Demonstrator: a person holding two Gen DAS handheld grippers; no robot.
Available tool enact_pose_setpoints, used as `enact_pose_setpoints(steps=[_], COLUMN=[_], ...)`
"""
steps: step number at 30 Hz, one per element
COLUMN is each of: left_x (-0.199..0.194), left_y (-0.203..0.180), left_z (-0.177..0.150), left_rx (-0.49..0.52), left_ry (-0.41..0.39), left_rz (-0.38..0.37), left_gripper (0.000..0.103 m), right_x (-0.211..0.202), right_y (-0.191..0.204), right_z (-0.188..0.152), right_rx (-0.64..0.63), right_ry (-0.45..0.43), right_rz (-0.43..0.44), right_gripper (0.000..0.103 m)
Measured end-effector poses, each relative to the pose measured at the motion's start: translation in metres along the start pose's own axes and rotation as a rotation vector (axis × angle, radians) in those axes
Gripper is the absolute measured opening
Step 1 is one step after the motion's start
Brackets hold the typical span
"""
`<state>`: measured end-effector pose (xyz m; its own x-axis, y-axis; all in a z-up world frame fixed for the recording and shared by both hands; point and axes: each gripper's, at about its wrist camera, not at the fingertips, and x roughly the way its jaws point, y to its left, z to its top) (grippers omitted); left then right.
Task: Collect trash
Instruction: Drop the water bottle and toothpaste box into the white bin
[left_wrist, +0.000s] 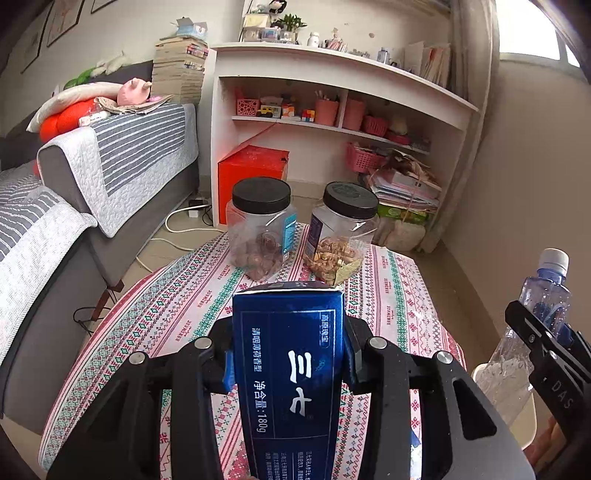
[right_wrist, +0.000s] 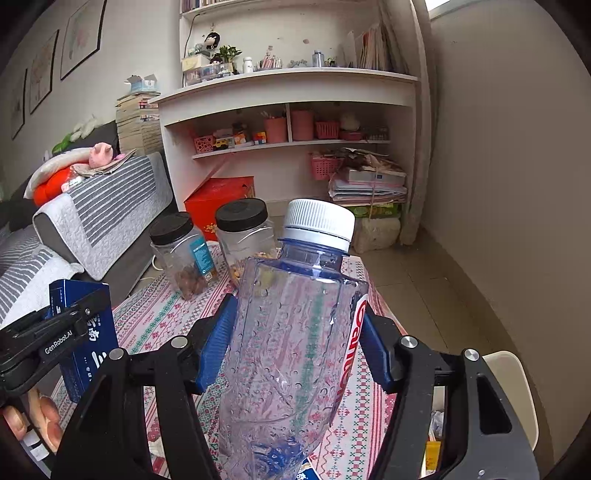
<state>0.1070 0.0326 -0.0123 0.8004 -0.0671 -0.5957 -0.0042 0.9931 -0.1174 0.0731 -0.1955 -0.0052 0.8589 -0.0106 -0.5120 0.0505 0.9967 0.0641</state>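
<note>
The plastic bottle (right_wrist: 295, 332) sits clamped between the blue pads of your right gripper (right_wrist: 295, 347), held above the table with its white cap (right_wrist: 319, 221) pointing away from you; it is clear, beaded with droplets inside, and the red lettering down its side starts "Gan", the rest curving out of sight. Under both grippers spreads the table (left_wrist: 170, 314), its cloth patterned in pink and green bands with a small repeated word too fine to read. At the table's right edge stands a cream bin (right_wrist: 517, 387) with scraps inside. Your left gripper (left_wrist: 290, 363) is closed on the blue box (left_wrist: 291, 369), gripping its two sides; the box reads "三七" in white, "净含量:180g" along one edge, and smaller Chinese print besides. Seen from the right wrist, that gripper's arm carries "GenRobot.AI", and the right gripper's arm shows "DAS" in the left wrist view. At the far end of the table stand two clear jars with black lids: the left jar (left_wrist: 260, 229), holding brown nuts and a teal label, and the right jar (left_wrist: 341, 232), holding paler nuts.
</note>
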Motion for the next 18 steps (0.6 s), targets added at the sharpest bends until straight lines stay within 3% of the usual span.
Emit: enact_pose_setpoints(steps=[18], left_x=[-0.01], left_y=[-0.048], left_z=[-0.005], left_rx=[0.055], left_ry=[-0.001], left_rz=[-0.053], left_gripper=[0.041], right_x=[-0.029], right_y=[-0.063], right_z=[0.003], right_rx=[0.096], right_ry=[-0.035], right_rz=[-0.131], right_gripper=[0.06])
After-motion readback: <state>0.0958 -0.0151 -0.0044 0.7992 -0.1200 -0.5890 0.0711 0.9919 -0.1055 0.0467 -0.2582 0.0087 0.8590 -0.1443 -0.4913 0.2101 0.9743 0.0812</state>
